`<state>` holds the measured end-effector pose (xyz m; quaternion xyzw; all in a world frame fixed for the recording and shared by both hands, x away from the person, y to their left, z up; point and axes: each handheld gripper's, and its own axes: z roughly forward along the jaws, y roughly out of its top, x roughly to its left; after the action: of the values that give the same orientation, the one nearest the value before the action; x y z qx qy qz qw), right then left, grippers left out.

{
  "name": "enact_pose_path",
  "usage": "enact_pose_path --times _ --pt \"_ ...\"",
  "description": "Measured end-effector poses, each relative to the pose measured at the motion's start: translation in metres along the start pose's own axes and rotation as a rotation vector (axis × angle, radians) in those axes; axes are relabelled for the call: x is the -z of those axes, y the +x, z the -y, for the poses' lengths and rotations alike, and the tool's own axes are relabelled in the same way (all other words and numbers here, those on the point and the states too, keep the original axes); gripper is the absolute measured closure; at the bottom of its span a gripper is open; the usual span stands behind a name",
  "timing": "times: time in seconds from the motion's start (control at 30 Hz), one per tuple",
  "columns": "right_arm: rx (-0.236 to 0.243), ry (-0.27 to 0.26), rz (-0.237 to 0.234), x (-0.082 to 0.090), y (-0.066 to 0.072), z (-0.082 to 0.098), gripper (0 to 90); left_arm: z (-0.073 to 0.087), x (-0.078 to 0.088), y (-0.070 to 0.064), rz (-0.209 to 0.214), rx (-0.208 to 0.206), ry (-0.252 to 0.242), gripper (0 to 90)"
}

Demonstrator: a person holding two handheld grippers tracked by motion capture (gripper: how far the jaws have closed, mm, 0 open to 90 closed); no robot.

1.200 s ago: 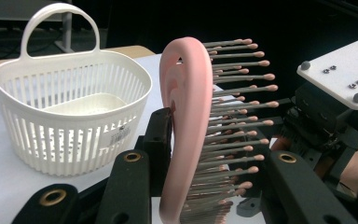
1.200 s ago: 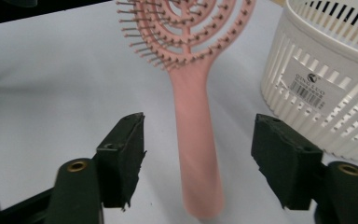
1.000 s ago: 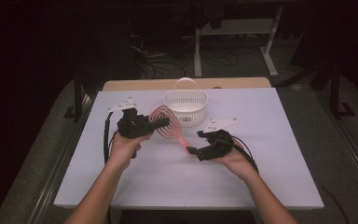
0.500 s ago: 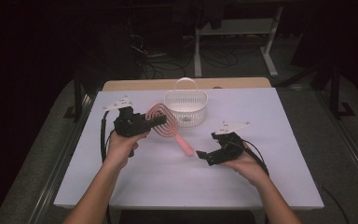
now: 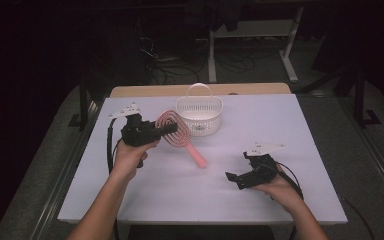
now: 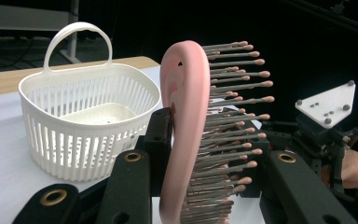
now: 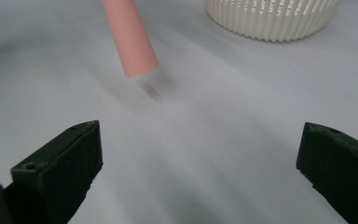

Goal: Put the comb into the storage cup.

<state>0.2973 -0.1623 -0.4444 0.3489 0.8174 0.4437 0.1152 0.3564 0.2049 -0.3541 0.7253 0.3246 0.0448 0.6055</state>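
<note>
A pink hairbrush (image 5: 179, 135) with a looped, vented head hangs over the white table (image 5: 310, 125), handle slanting down to the right. My left gripper (image 5: 167, 128) is shut on the brush head (image 6: 186, 135), its jaws clamping the pink frame and bristles. A white slatted basket (image 5: 200, 116) with a carry handle stands just beyond the brush, its inside (image 6: 98, 113) bare. My right gripper (image 5: 233, 177) is held low near the front right, jaws wide open with nothing between them. The brush's handle tip (image 7: 130, 39) hovers ahead of it, above the table.
A wooden strip (image 5: 150, 91) runs along the table's far edge. Beyond it stand desk legs (image 5: 212, 55) and tangled cables on a dark floor. Bare white surface spreads across the right and front of the table.
The right gripper let go of the brush handle and drew back toward the front right, opening. The left gripper kept its hold on the brush head and lifted it slightly.
</note>
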Motion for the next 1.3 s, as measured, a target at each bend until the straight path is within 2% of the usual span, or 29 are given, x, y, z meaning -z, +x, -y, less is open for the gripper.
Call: enact_pose_path --times 0.17,0.4,0.67,1.0,1.3 --pt "0.009 0.015 0.008 0.004 -0.002 0.013 0.0 0.000 0.001 0.000 0.002 -0.002 0.000 65.2" --pt "-0.011 0.017 -0.007 0.008 -0.005 0.024 0.0 -0.001 0.001 0.000 0.003 0.001 -0.008 65.3" --pt "-0.011 0.016 -0.013 0.007 -0.005 0.024 0.0 -0.004 0.003 -0.001 0.007 0.003 -0.017 65.3" --pt "-0.018 0.013 -0.015 0.006 -0.006 0.024 0.0 -0.028 0.006 -0.002 0.020 -0.018 -0.055 65.3" --pt "-0.022 0.009 -0.016 0.007 -0.006 0.025 0.0 -0.043 -0.002 0.001 0.038 -0.020 -0.075 65.3"
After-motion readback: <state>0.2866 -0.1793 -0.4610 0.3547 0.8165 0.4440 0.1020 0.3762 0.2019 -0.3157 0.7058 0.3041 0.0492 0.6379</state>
